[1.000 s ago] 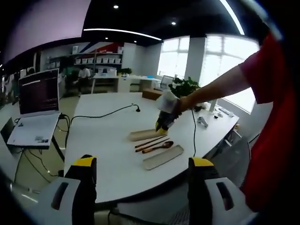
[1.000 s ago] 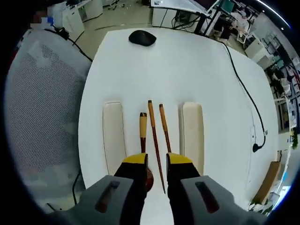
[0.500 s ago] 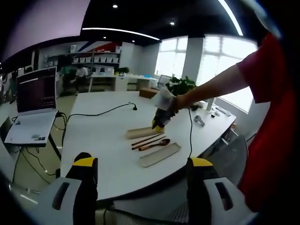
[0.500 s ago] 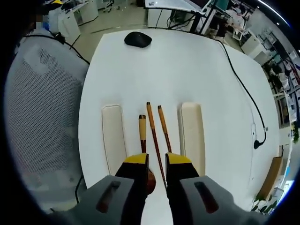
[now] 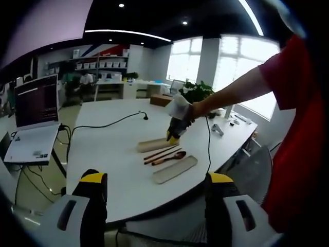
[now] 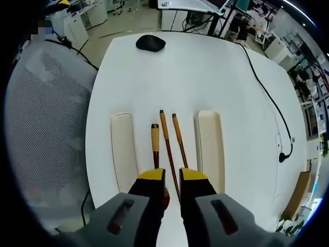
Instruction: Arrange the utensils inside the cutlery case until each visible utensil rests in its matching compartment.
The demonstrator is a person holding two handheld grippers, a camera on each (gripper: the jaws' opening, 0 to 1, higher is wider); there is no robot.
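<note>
The right gripper (image 6: 165, 174) hovered with jaws narrowly parted over the spoon (image 6: 155, 141) and two chopsticks (image 6: 167, 139), which lay between the case halves (image 6: 123, 149). The left gripper (image 5: 152, 180) was wide open, away from the case.

My right gripper (image 6: 166, 177) hangs over the near edge of the white table (image 6: 216, 77), its yellow-tipped jaws a narrow gap apart with nothing visibly clamped between them. Running away from that edge lie, side by side and apart, a cream case half (image 6: 124, 149), a spoon (image 6: 155, 149) whose bowl is hidden under my left jaw, two chopsticks (image 6: 172, 139) and a second case half (image 6: 209, 146). A black mouse (image 6: 150, 42) sits near the far edge, a black cable (image 6: 267, 98) trails along the right side, and a mesh chair (image 6: 43, 118) stands off the left edge.
</note>
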